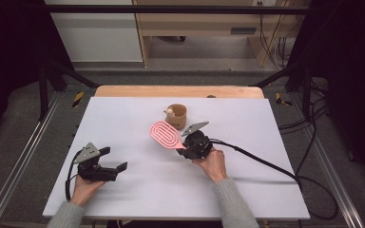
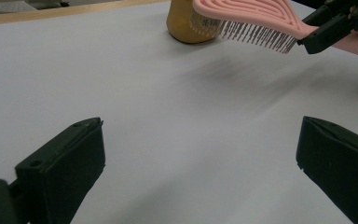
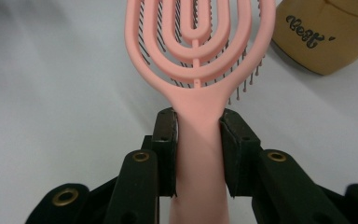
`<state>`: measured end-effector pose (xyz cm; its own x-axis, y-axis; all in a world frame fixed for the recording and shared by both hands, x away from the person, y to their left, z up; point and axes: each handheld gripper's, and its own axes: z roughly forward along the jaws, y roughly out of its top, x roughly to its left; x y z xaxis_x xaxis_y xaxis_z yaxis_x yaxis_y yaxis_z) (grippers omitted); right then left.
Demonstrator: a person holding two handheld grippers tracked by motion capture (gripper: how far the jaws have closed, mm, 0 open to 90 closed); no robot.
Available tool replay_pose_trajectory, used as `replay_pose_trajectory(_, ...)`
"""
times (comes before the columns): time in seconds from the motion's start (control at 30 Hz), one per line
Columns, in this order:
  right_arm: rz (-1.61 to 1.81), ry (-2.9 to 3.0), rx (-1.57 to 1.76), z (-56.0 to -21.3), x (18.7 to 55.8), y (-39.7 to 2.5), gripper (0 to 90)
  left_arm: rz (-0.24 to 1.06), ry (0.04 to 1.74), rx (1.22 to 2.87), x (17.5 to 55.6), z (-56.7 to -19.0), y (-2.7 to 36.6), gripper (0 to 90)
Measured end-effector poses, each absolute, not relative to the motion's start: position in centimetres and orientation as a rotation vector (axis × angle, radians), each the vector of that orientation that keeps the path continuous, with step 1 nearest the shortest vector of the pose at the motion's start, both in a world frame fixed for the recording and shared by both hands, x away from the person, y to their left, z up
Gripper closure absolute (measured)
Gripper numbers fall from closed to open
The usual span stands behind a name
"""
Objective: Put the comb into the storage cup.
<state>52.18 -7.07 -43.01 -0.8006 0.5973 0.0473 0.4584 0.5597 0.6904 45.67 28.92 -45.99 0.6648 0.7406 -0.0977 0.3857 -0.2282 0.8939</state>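
Black jaws of the left gripper (image 1: 116, 169) stood wide apart near the front left of the table, gripping nothing; in the left gripper view (image 2: 200, 158) only bare white surface lay between them. The person's left hand (image 1: 83, 187) held it low over the white table top (image 1: 123, 118), a grey sleeve entering from the bottom edge.

Right gripper (image 1: 186, 145), held by the right hand (image 1: 214, 164) nearer the middle of the table, was clamped on the handle of a pink hairbrush (image 1: 165, 135). In the right gripper view (image 3: 198, 140) both jaws pressed against the sides of the handle just below the brush head (image 3: 198, 42). The head was an open pattern of nested loops, bristles pointing down; in the left gripper view the hairbrush (image 2: 251, 21) was lifted clear of the table, slanted, with a blurred shadow beneath. A black cable (image 1: 261, 161) trailed from this gripper toward the right edge.

Beyond the brush head, a tan cup (image 1: 176, 116) stood upright on the table, close behind the brush; whether they touched could not be told. Dark lettering showed on its side (image 3: 326, 37).

Farthest, a wooden strip (image 1: 178, 91) ran along the table's back edge.
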Motion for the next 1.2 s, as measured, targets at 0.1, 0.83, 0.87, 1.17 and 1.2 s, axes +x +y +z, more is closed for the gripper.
replay_pose_trajectory(0.1, 1.078, 2.596, 0.888, -42.8, 51.9, -7.2, 69.9, 0.427, 0.892, 1.844, 45.7, -46.0, 28.9, 1.0)
replay_pose_trajectory(0.83, 1.168, 2.546, 0.882, -41.4, 51.0, -8.8, 69.9, 0.381, 0.895, 1.787, 45.5, -45.5, 28.3, 0.8)
replay_pose_trajectory(0.87, 1.168, 2.546, 0.883, -41.5, 51.0, -9.0, 69.9, 0.376, 0.895, 1.784, 45.5, -45.5, 28.2, 0.8)
replay_pose_trajectory(1.17, 1.206, 2.508, 0.906, -41.1, 50.3, -10.9, 69.9, 0.346, 0.895, 1.75, 45.3, -45.0, 27.7, 0.6)
replay_pose_trajectory(1.2, 1.213, 2.504, 0.905, -41.0, 50.2, -11.1, 69.9, 0.345, 0.895, 1.745, 45.3, -44.9, 27.6, 0.6)
